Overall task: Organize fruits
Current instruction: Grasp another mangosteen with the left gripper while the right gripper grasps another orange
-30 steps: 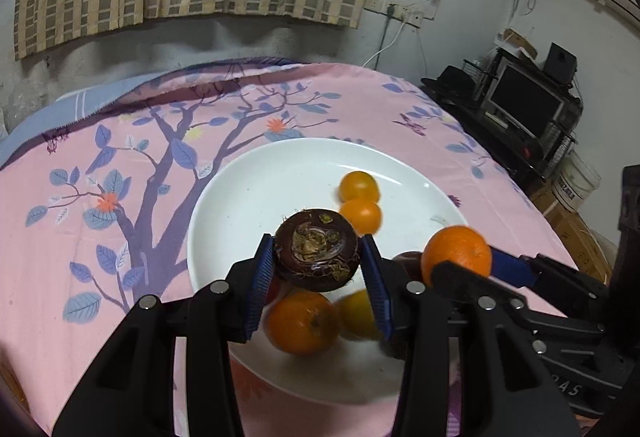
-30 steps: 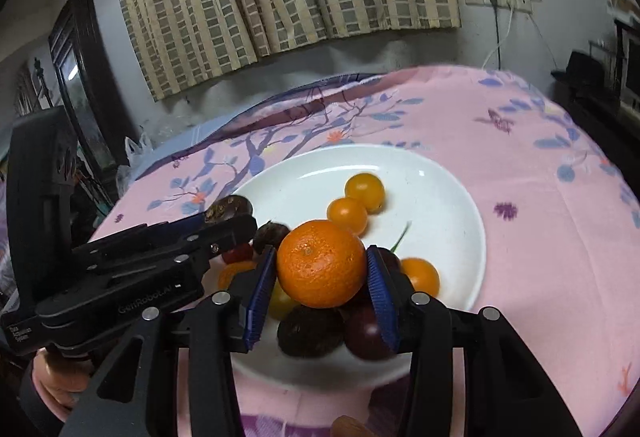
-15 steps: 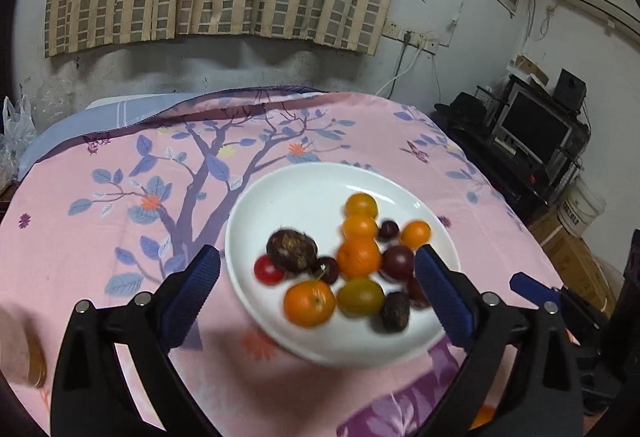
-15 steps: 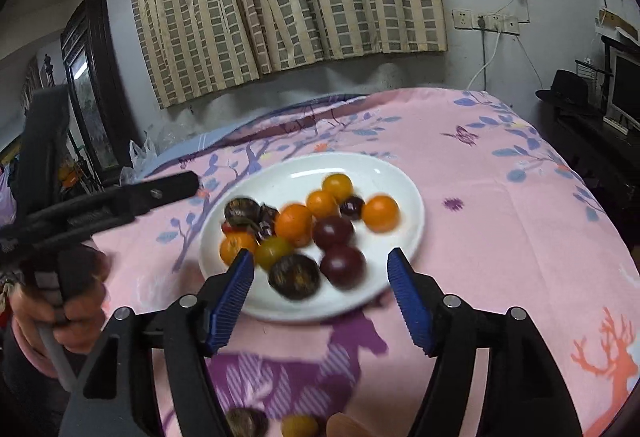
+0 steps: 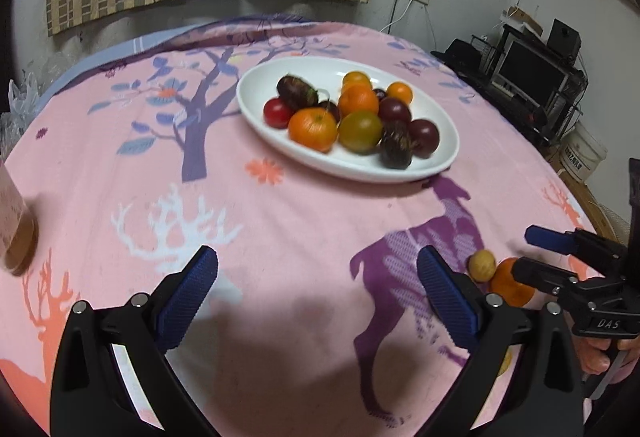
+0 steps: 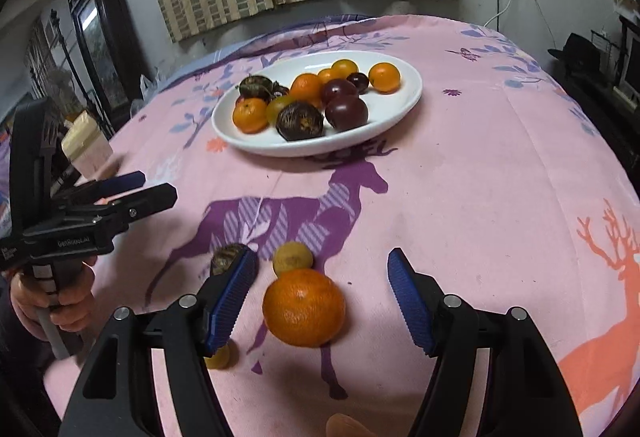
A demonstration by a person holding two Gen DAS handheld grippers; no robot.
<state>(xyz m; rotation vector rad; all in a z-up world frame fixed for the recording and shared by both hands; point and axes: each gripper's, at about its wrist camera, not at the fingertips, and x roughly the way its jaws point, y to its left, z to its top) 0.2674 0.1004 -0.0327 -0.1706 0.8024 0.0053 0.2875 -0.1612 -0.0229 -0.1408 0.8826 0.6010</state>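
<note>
A white plate on the pink cloth holds several fruits: oranges, dark plums, a red tomato. My left gripper is open and empty, low over the cloth well in front of the plate; it also shows in the right wrist view. My right gripper is open, its jaws either side of a loose orange on the cloth. A small yellow fruit, a dark fruit and another yellow fruit lie beside it. The orange and yellow fruit show in the left wrist view by my right gripper.
A brown jar stands at the cloth's left edge. A pale box sits at the table's left side. A desk with a monitor stands beyond the table's right edge. Striped curtains hang behind.
Both grippers let go of their fruits, the dark fruit and an orange, onto the plate, opened and pulled back toward the near edge. The right one now straddles a loose orange.
</note>
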